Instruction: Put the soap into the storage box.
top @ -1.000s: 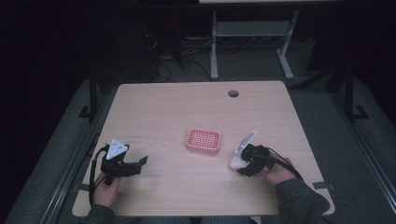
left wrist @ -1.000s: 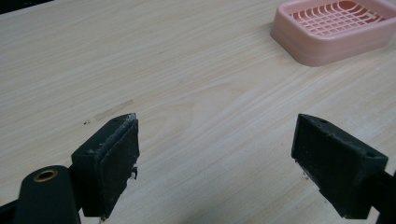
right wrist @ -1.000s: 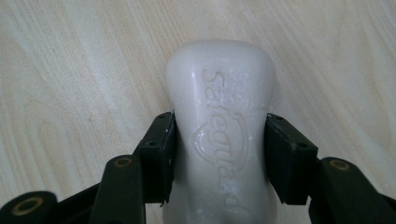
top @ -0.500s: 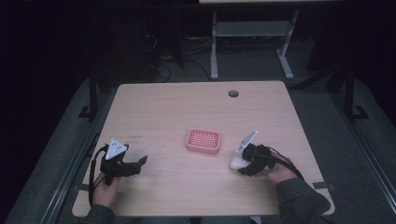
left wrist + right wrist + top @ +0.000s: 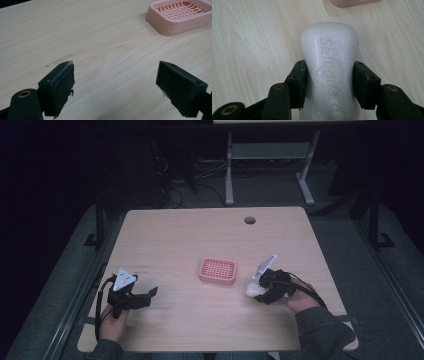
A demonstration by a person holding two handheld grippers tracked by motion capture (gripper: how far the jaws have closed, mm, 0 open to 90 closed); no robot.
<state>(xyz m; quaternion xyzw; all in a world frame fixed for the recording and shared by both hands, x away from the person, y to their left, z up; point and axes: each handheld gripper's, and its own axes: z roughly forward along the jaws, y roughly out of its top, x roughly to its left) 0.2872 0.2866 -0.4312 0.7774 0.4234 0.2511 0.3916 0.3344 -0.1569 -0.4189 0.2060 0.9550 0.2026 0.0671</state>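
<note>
Fingers (image 5: 297, 82) clamp the soap bar (image 5: 330, 62); pink soap dish (image 5: 218, 270) near, nothing between.

One soap bar (image 5: 329, 67); one pink soap dish (image 5: 218, 271).

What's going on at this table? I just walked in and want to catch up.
A person sits at a wooden table with a hand-held gripper in each hand. The right hand-held gripper is clamped on a white bar of soap, just right of a pink soap dish at the table's middle. The soap is not yet in the dish. The left hand-held gripper waits open, holding nothing.
</note>
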